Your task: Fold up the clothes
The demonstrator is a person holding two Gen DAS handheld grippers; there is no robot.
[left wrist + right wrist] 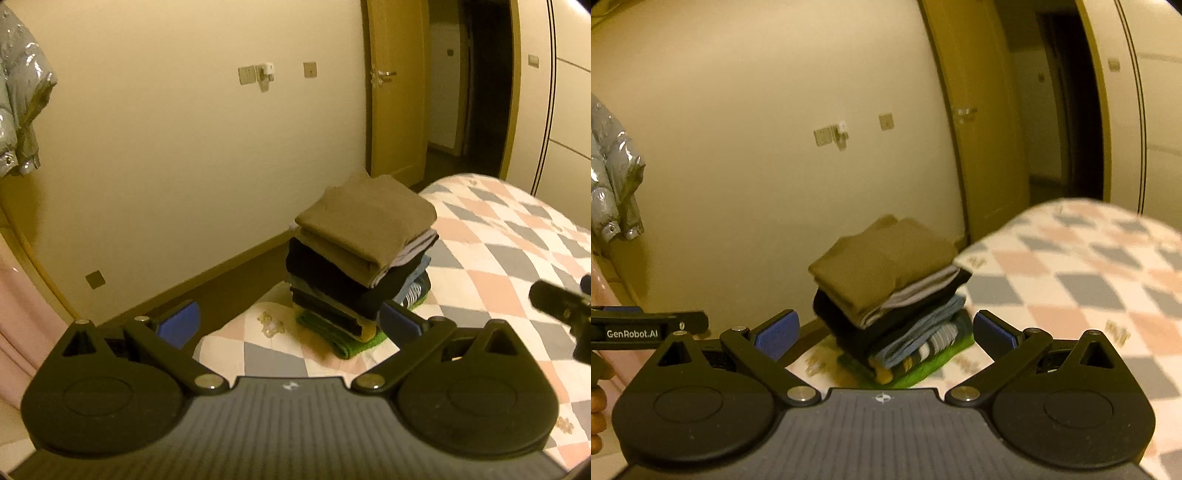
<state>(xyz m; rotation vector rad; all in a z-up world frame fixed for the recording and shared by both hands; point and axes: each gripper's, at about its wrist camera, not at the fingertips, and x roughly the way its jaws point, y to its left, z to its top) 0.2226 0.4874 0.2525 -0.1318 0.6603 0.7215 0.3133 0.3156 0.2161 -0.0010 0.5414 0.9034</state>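
Observation:
A stack of folded clothes (360,266) stands at the corner of the bed (498,258), with an olive-brown garment (365,218) on top and a green one (354,341) at the bottom. My left gripper (290,321) is open and empty, held a short way in front of the stack. In the right wrist view the same stack (890,306) sits ahead of my right gripper (884,334), which is also open with nothing between its blue pads (777,334). The left gripper's body (646,328) shows at the left edge there, and the right gripper (561,306) shows at the left view's right edge.
The bed carries a pink, grey and white checked cover (1071,295). A cream wall (184,147) runs behind the stack, with a door (397,92) open onto a dark hallway. A shiny silver jacket (22,103) hangs at the far left. A hand (596,417) shows at the left edge.

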